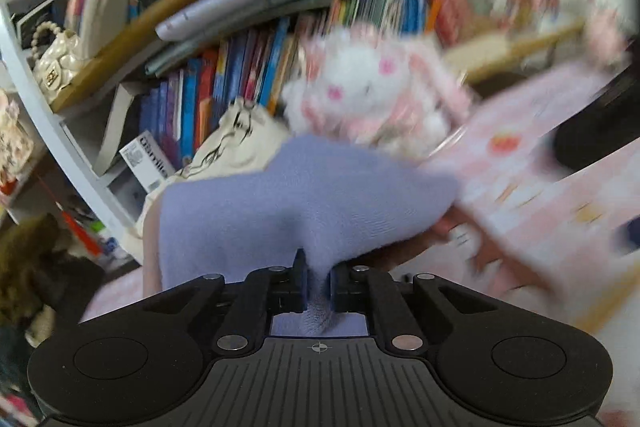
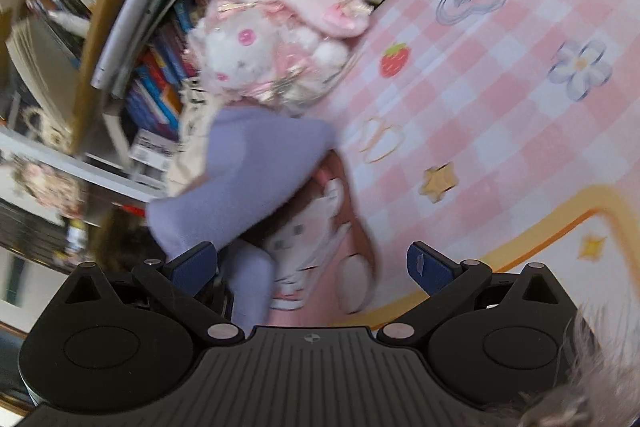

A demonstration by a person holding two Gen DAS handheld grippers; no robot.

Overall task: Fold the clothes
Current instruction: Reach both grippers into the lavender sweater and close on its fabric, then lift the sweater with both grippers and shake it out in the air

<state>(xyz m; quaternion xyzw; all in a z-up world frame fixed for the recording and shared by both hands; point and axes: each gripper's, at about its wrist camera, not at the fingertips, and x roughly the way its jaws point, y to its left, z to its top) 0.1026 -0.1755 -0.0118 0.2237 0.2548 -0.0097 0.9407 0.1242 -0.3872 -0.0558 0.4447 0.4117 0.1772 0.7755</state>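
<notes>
Left hand-held gripper (image 1: 318,281): jaws closed on a fold of the lavender sock (image 1: 304,203), the fabric pinched between the blue pads and spreading out ahead of the fingers. The sock hangs lifted above the pink checked mat (image 2: 480,75).

Right hand-held gripper (image 2: 316,263): jaws wide apart, nothing between the pads. Through its camera the sock sits at left of centre, draped over a pink garment with a white cartoon print (image 2: 320,239), which lies on the mat.

Behind: a white plush toy (image 1: 360,83) at the mat's far edge, in front of a bookshelf (image 1: 240,75) packed with books. Both views are motion-blurred; the garment may be a folded top, not certain.
</notes>
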